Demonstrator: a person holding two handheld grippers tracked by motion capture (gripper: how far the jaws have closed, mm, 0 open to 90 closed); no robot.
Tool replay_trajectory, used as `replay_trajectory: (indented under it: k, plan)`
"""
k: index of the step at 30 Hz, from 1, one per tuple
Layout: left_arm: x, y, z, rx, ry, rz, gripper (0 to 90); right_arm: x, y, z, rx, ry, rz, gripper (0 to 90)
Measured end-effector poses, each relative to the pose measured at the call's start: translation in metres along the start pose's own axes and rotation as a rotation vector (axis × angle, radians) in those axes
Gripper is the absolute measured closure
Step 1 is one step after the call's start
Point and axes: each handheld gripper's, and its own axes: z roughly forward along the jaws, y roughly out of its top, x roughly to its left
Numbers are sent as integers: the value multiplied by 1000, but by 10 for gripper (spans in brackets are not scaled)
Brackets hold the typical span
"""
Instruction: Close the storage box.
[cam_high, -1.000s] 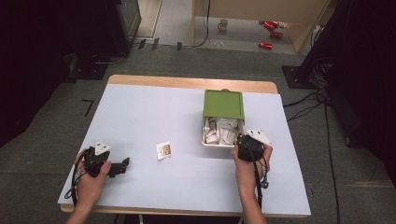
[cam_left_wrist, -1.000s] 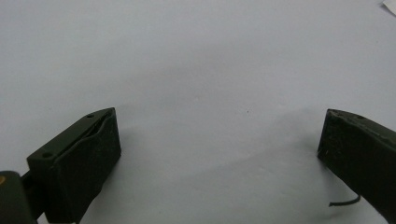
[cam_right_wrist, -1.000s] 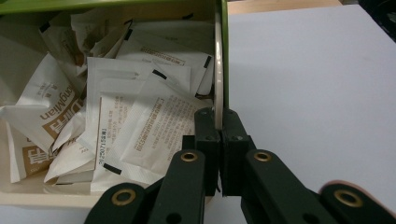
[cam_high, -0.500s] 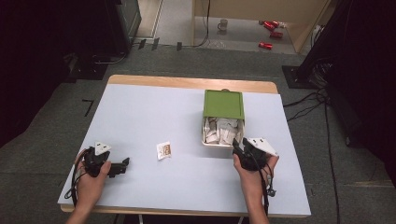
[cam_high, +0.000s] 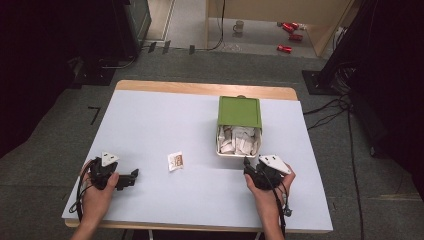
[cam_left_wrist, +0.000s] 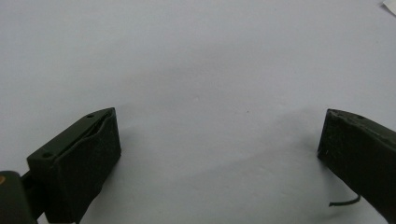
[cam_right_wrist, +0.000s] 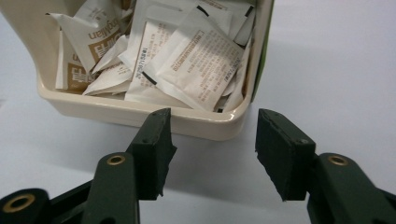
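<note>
Box (cam_high: 238, 139): cream tub of sachets, right of centre in the high view, green lid (cam_high: 239, 111) tipped up behind it; top of frame in the right gripper view.
Sachets (cam_right_wrist: 187, 60): loose white and brown packets piled inside, several leaning on the near wall.
Stray sachet (cam_high: 175, 161): flat on the surface (cam_high: 150, 120), centre of the high view, left of the box and well apart from both grippers.
Right gripper (cam_right_wrist: 212, 149): lower right in the high view, just short of the box's near rim. Jaws about half open and have just been opening; nothing between them, only bare surface.
Left gripper (cam_left_wrist: 219, 144): lower left in the high view, low over the surface. Jaws wide apart, holding nothing.
Step (my read): right gripper is lining up to pick a sachet from the box.
How to do it well: lift the tips over the near rim before going in, or they'll shove the tub. Pick one packet that stands proud, the big white one at the front right looks easiest. Take it by an edge, jaws across its thin side. Close gently and pull straight up so neighbours don't drag out.
Risk: grabbing two at once, or tipping the light tub.
Left gripper role: could steady the box if it slides; idle now.
</note>
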Motion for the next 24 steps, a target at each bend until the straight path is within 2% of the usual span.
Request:
replay_trajectory:
  k: [3,5,8,12,18,24]
  plan:
    - [0,0,0,0,0,0,0,2,-2,1,10,6,-23,484]
    - [0,0,0,0,0,0,0,3,-4,2,24,-14,-39,499]
    - [0,0,0,0,0,0,0,2,-5,4,27,-12,-22,499]
    - [0,0,0,0,0,0,0,3,-2,5,27,-11,-29,490]
    - [0,0,0,0,0,0,0,4,6,11,38,-24,-30,418]
    - [0,0,0,0,0,0,0,6,11,17,42,-43,-20,411]
